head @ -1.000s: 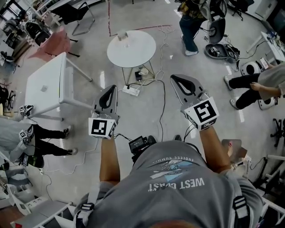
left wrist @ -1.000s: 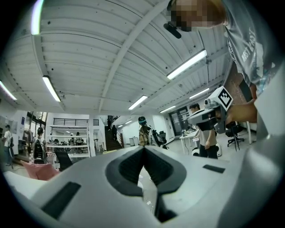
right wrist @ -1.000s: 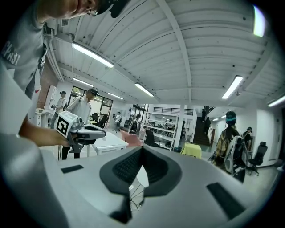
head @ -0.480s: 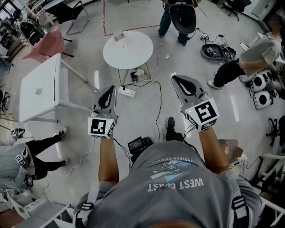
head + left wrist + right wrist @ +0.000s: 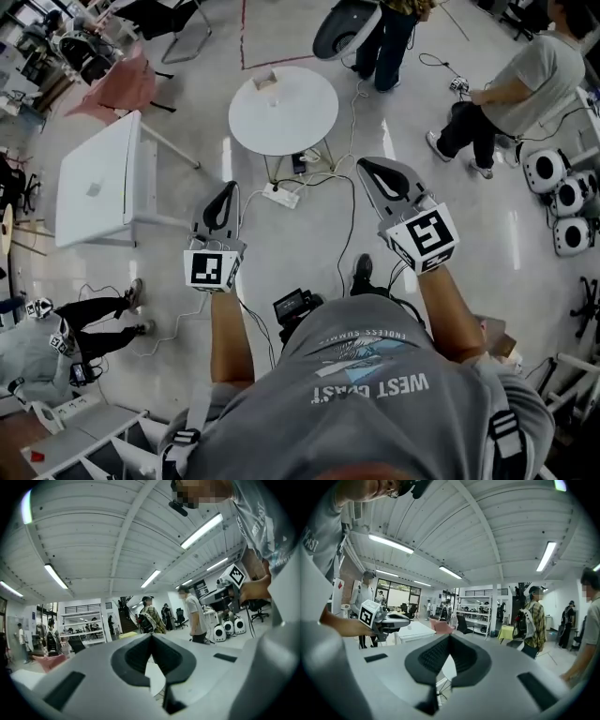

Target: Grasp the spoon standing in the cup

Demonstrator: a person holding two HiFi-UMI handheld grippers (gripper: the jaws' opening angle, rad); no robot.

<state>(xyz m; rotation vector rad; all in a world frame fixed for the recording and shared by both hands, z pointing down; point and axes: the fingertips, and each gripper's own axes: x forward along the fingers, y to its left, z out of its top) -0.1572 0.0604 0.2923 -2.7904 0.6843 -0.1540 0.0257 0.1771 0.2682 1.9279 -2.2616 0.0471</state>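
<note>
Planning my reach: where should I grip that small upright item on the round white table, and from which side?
Probably its upper part, from above: the small upright item stands near the far edge of the round table. Too small to make out a handle. The left gripper and right gripper are both shut; open one first.

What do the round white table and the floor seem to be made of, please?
Round table: the top looks like smooth white laminate or painted board, with an even colour and no visible grain; I cannot tell which. Floor: probably polished grey concrete or an epoxy coat, since it reflects the ceiling lights as bright streaks.
</note>
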